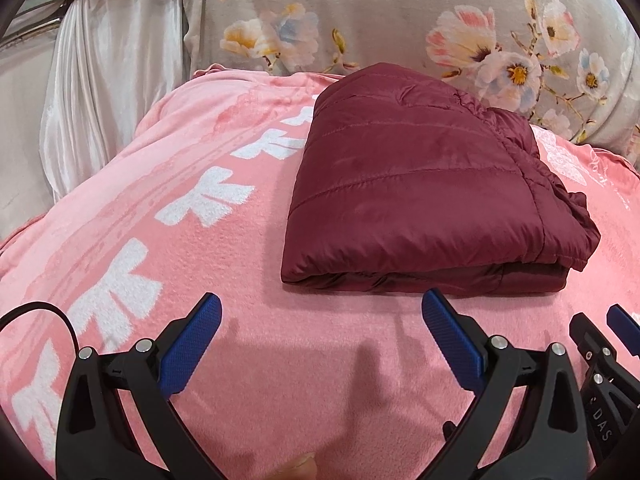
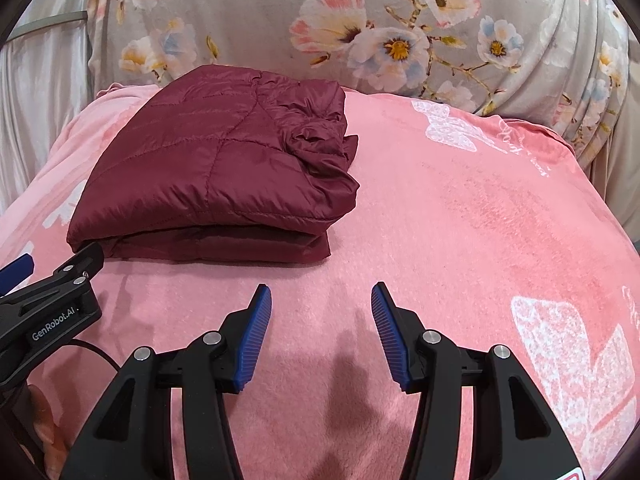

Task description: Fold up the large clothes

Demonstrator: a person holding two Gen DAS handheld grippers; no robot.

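A maroon quilted jacket [image 1: 424, 196] lies folded into a thick rectangle on the pink blanket [image 1: 260, 360]; the right wrist view shows the jacket [image 2: 216, 176] at upper left, its gathered edge toward the right. My left gripper [image 1: 320, 308] hovers open just in front of the jacket's near fold, nothing between its blue pads. My right gripper [image 2: 320, 300] is open too, over bare blanket to the right of the jacket's near corner, holding nothing. Each gripper shows at the edge of the other's view.
The pink blanket [image 2: 460, 220] with white prints covers the bed. A grey floral cloth [image 1: 400, 20] rises behind it. Pale shiny curtain [image 1: 100, 100] hangs at the left. A black cable [image 1: 48, 312] runs at the lower left.
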